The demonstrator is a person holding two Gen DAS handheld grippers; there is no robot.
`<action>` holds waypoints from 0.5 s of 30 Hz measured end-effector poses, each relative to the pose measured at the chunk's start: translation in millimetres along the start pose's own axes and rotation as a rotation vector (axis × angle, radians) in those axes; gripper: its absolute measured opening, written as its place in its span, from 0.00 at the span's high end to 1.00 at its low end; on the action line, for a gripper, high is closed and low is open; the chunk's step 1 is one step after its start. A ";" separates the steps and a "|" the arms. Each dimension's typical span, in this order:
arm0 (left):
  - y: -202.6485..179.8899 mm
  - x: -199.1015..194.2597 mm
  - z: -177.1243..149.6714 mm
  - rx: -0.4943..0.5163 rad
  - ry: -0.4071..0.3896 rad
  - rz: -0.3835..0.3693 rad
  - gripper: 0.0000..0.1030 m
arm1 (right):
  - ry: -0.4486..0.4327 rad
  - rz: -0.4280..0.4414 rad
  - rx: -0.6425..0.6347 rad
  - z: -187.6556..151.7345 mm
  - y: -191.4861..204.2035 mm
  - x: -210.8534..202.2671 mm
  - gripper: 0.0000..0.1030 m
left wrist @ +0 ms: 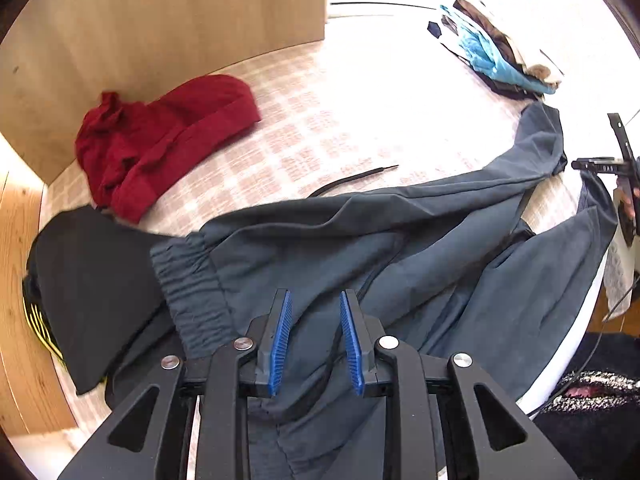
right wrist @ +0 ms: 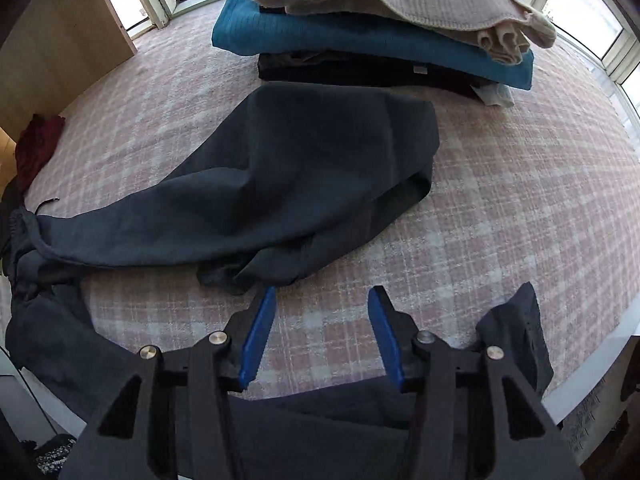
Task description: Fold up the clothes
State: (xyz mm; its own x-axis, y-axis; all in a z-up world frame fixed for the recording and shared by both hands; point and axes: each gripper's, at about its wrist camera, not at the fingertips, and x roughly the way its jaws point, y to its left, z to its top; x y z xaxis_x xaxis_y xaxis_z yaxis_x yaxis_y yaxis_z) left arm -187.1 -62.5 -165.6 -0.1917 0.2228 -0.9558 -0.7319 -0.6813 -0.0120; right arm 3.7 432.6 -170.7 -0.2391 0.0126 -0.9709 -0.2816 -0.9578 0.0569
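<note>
Left gripper (left wrist: 315,340) parted above grey trousers (left wrist: 360,240); right gripper (right wrist: 322,336) parted, empty, over bare bedcover (right wrist: 500,220).

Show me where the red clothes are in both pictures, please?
Left wrist view: the red garment lies crumpled at upper left on the checked bedspread, beside the wooden panel.
Right wrist view: only a small piece shows at the far left edge.
Shared landmark: the dark blue-grey trousers.

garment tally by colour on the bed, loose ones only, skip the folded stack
Grey-blue trousers: 1
Red garment: 1
Black garment: 1
Total: 3
</note>
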 end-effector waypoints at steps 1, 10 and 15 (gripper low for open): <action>-6.8 7.6 15.4 0.077 0.013 0.006 0.76 | 0.011 0.008 0.000 1.6 1.8 1.7 0.54; -33.0 55.8 65.1 0.485 0.116 0.073 0.73 | -0.015 0.011 -0.029 7.9 5.4 -17.7 0.54; -25.3 73.2 68.2 0.521 0.191 -0.012 0.75 | -0.006 0.012 0.010 2.1 -2.4 -18.8 0.54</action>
State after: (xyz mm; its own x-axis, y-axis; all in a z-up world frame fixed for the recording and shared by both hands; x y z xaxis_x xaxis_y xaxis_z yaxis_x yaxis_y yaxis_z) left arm -227.3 18.6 -215.2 -0.0949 0.0654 -0.9933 -0.9693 -0.2334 0.0772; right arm 6.9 435.2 -152.1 -0.2486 0.0026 -0.9686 -0.2881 -0.9549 0.0714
